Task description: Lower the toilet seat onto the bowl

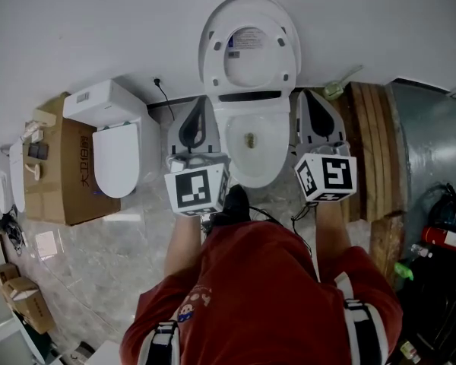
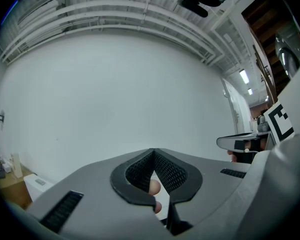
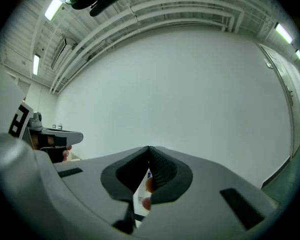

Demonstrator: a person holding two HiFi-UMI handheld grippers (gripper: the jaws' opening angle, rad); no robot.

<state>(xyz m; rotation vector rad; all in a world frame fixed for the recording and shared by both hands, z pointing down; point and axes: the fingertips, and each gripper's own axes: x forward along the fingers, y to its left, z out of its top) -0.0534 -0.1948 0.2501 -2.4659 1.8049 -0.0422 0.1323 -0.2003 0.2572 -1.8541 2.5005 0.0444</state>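
The white toilet bowl [image 1: 229,157] stands against the wall in the head view. Its seat [image 1: 211,61] is raised upright together with the lid [image 1: 251,10] behind it. My left gripper [image 1: 201,99] is just left of the bowl and my right gripper [image 1: 305,92] just right of it. Both are apart from the seat and point toward the wall. In the left gripper view the left gripper [image 2: 152,151] is shut, its tips meeting, with nothing held. The right gripper [image 3: 149,148] is likewise shut and empty. Both gripper views face the bare white wall.
A second white toilet [image 1: 118,158] with its lid down stands to the left, beside a cardboard box [image 1: 64,177]. Wooden planks [image 1: 372,147] lean at the right, with a red item [image 1: 443,238] beyond. The person's foot [image 1: 232,204] is in front of the bowl.
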